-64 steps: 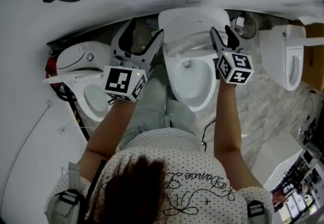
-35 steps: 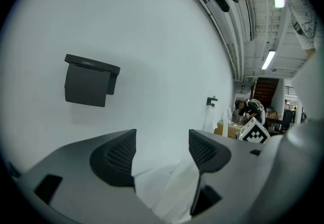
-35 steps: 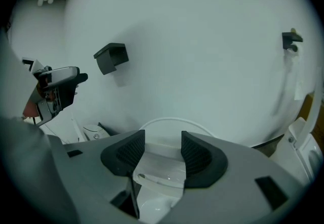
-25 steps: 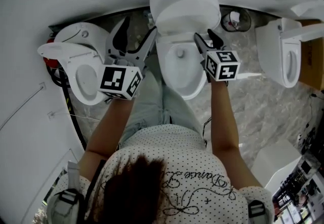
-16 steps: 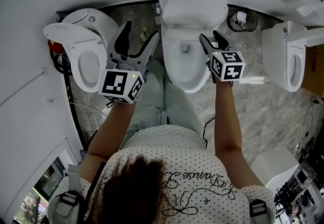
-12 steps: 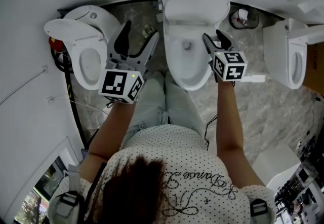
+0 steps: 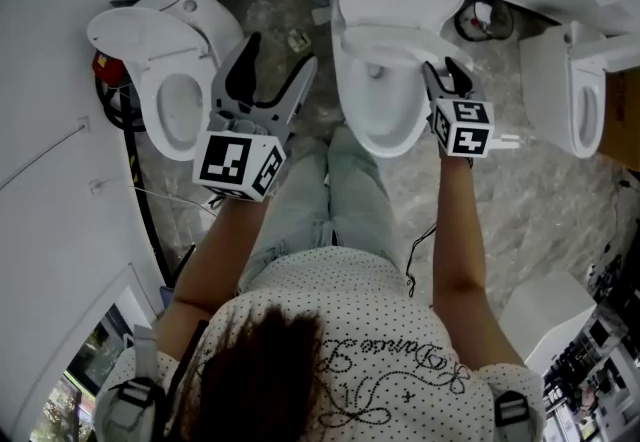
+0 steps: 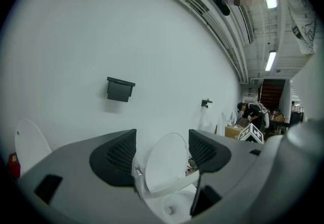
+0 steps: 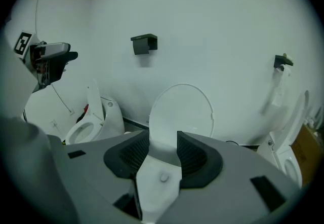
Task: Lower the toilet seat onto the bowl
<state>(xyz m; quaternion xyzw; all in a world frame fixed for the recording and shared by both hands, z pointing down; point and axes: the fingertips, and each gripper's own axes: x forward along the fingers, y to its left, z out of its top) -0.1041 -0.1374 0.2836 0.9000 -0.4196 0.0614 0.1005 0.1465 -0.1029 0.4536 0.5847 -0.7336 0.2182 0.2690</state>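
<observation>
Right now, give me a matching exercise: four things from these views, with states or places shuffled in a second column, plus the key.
1 left gripper
2 toilet seat
3 toilet lid
4 dark box

A fixed on the wall
B between the right gripper jaws
C jaws apart, nothing between them
D upright behind the bowl

Pairs: 1-C, 2-B, 3-D, 4-A.
The right gripper's jaws are closing on the toilet seat.
</observation>
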